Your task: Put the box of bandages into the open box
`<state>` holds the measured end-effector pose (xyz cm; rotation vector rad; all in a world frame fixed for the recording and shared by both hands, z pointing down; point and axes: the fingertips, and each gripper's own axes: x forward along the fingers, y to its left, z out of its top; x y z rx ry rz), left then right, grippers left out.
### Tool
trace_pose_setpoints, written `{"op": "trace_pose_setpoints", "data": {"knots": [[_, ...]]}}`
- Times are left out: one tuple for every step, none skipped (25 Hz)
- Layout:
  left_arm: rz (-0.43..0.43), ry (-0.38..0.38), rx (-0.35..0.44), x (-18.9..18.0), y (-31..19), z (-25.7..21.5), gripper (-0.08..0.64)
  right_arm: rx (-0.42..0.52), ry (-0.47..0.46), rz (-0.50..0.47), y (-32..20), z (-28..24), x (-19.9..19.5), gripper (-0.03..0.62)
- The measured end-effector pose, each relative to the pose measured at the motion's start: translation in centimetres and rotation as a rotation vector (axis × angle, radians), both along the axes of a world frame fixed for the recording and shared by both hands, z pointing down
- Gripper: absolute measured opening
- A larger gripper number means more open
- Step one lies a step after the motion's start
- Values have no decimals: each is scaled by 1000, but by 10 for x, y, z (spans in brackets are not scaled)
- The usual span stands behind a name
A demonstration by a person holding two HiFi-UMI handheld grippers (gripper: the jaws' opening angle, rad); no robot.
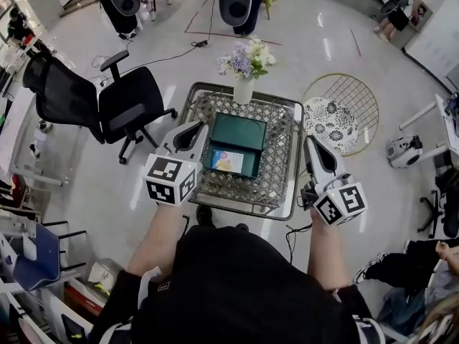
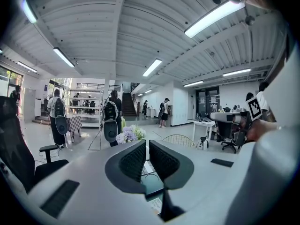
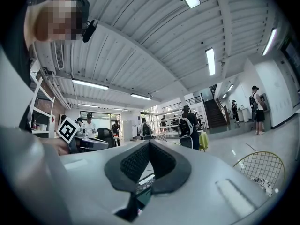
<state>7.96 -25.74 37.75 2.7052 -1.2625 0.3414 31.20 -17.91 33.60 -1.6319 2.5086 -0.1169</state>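
The dark green open box (image 1: 249, 165) lies on the wire-mesh table (image 1: 276, 185), its lid (image 1: 238, 130) folded back toward the vase. A colourful box of bandages (image 1: 224, 161) rests inside it. My left gripper (image 1: 195, 129) hovers just left of the box, raised and tilted toward it, jaws all but together with nothing between them. In the left gripper view the gripper (image 2: 147, 144) shows only a thin slit over the green box (image 2: 151, 184). My right gripper (image 1: 310, 142) hangs off the table's right edge, shut and empty; its tips (image 3: 149, 144) meet.
A vase of pale flowers (image 1: 245, 67) stands at the table's far edge. A black office chair (image 1: 107, 102) is at the left and a gold wire round stand (image 1: 344, 106) with a patterned disc at the right. People with backpacks stand further back.
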Motion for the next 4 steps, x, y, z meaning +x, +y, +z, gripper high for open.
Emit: {"op": "trace_pose_setpoints", "data": {"knots": [[-1,-1,-1,-2,-2,1,28,0,1,0,-3,0,-2,8],[-2,-1,-2,-5,-5,2,28,-1,2,0,-5,1,-4,8],[-3,-2,-3,-7,-8,3,28,-3,3,0,-8,2,-6,8],[-4,-2,-4,-10,-11,5,28,-4,3,1,-11,3,-7,8]]}}
